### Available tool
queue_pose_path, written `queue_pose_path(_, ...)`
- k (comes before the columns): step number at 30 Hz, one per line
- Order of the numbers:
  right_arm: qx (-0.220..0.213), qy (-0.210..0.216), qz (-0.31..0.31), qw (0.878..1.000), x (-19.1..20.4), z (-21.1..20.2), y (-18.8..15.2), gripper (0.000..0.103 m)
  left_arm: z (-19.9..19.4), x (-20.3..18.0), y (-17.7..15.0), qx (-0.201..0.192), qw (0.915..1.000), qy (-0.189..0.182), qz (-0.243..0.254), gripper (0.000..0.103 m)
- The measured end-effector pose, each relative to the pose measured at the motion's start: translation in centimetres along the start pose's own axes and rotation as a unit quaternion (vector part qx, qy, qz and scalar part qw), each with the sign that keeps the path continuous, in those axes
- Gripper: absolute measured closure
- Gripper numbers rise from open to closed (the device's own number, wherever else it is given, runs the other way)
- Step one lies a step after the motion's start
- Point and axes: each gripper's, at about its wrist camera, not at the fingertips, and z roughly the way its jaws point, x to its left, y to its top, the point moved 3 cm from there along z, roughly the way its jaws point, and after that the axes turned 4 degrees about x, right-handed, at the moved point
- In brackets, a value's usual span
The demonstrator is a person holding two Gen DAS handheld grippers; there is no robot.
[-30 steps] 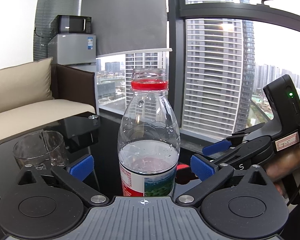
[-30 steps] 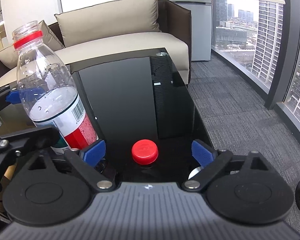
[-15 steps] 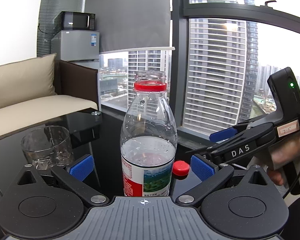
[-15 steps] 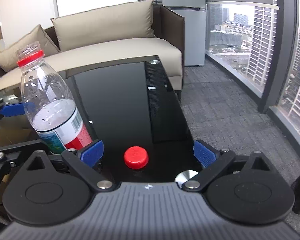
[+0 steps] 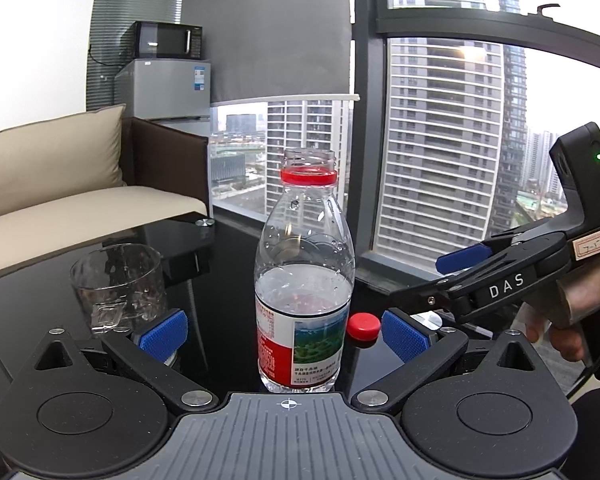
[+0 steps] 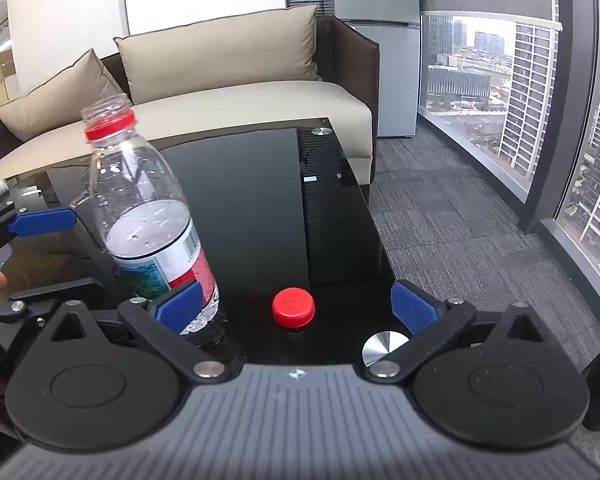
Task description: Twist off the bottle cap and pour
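Note:
An uncapped clear water bottle [image 5: 304, 300] with a red neck ring and a red, green and white label stands on the black glass table, about half full. It also shows in the right wrist view [image 6: 148, 216]. My left gripper [image 5: 284, 330] is open, its blue pads on either side of the bottle and apart from it. The red cap [image 5: 364, 326] lies on the table right of the bottle. My right gripper [image 6: 296, 306] is open, with the cap [image 6: 293, 307] lying between its pads. An empty clear glass [image 5: 118, 284] stands left of the bottle.
The black glass table [image 6: 252, 200] ends near the window side, with grey carpet [image 6: 460, 216] beyond. A beige sofa [image 6: 228, 92] stands behind the table. A fridge with a microwave [image 5: 168, 40] stands in the corner. The right gripper's body [image 5: 512, 280] shows at the right.
Both grippers have drawn back from the table a little. The bottle looks farther from my left gripper, and the cap came into the left wrist view. The right gripper pulled away from the cap.

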Motion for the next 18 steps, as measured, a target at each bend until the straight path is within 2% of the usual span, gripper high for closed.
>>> queue_pose_path(18, -0.009, 0.005, -0.01, 1.0, 1.3, -2.1, -0.5, 0.001, -1.7, -0.5, 0.0, 0.001, 0.9995, 0.029, -0.008, 0.001)
